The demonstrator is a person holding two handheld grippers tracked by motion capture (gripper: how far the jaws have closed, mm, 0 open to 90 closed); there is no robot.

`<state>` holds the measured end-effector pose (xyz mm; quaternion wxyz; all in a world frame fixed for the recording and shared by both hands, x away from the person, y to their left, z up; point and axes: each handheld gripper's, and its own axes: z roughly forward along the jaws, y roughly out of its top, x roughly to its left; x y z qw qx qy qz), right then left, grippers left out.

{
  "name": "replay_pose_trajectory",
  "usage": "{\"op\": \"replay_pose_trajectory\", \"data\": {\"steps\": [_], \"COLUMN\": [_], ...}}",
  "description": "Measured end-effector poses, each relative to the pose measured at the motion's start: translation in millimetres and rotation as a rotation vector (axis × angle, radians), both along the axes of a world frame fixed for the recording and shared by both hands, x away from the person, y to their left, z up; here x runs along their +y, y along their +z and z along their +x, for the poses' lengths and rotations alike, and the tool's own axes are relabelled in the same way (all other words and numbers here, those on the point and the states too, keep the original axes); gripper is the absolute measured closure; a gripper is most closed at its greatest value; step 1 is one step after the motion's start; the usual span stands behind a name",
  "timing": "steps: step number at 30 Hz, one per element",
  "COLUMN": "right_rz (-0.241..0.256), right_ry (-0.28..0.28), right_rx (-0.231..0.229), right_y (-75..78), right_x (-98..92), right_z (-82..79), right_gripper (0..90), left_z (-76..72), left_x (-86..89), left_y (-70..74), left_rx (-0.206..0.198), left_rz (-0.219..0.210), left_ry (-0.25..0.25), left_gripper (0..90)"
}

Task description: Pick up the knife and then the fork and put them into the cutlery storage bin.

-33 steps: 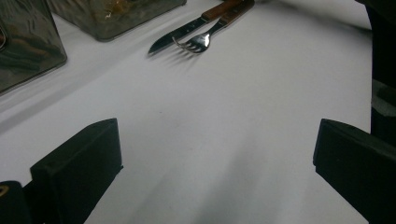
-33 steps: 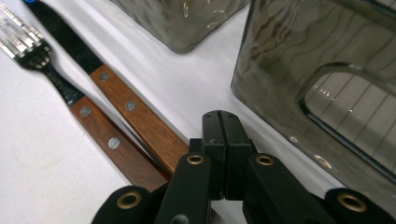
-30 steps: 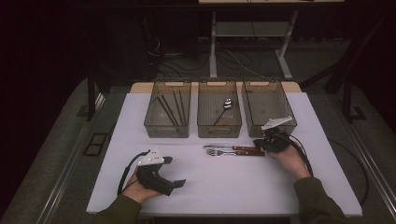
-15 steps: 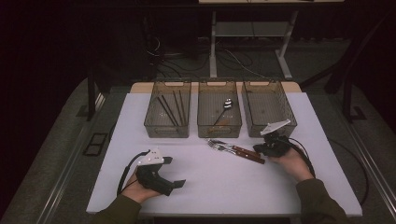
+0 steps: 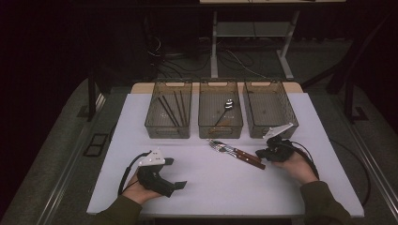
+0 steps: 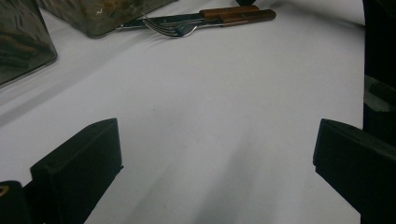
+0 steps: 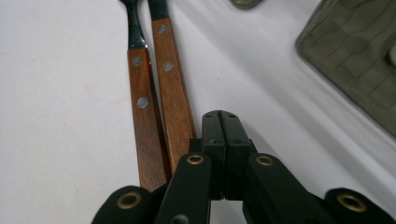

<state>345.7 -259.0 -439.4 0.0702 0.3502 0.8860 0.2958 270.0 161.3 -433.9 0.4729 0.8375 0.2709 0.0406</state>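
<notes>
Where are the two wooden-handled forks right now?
In the high view, the forks lie angled on the white table, before the middle bin, handle ends at the right gripper.

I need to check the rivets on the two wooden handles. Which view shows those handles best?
The right gripper view: the two wooden handles lie side by side, close up, rivets plain. The high view shows them small beside the right gripper. The left gripper view shows them far off, at a low angle.

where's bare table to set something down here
Bare: the table between the left gripper and the right gripper, and left of the bins. Crowded: the strip before the bins, where the wooden-handled cutlery lies.
</notes>
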Motion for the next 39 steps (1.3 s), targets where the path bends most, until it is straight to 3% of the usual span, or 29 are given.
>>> {"op": "replay_pose_trajectory", "data": {"steps": [9,14,18,22,28,39], "right_rz": [-0.015,-0.019,0.071,0.105,0.09,0.075], "right_ry": [0.036,0.036,0.01,0.032,0.096,0.105], "right_rx": [0.02,0.005,-0.026,-0.068,-0.076,-0.069], "right_y": [1.8,2.9,14.8,24.7,23.2,11.7], "right_x": [5.0,6.0,1.6,11.3,38.4,59.0], "right_z": [-11.1,-13.1,-14.1,-18.9,-21.8,-11.8], "right_gripper": [89.5,88.4,79.1,66.9,68.8,73.0], "left_z": [-0.4,-0.3,-0.3,0.3,0.2,0.4], "left_x": [-0.2,-0.7,-0.8,-0.4,-1.6,-1.7], "left_y": [0.6,0.6,0.8,0.8,0.6,0.3], "left_rx": [-0.001,-0.002,-0.002,-0.001,-0.001,0.001], "left_rz": [-0.003,-0.003,-0.001,-0.006,0.0,-0.004], "left_ry": [-0.004,-0.006,-0.009,-0.005,-0.012,-0.016], "left_gripper": [0.3,0.3,0.3,0.3,0.3,0.3]}}
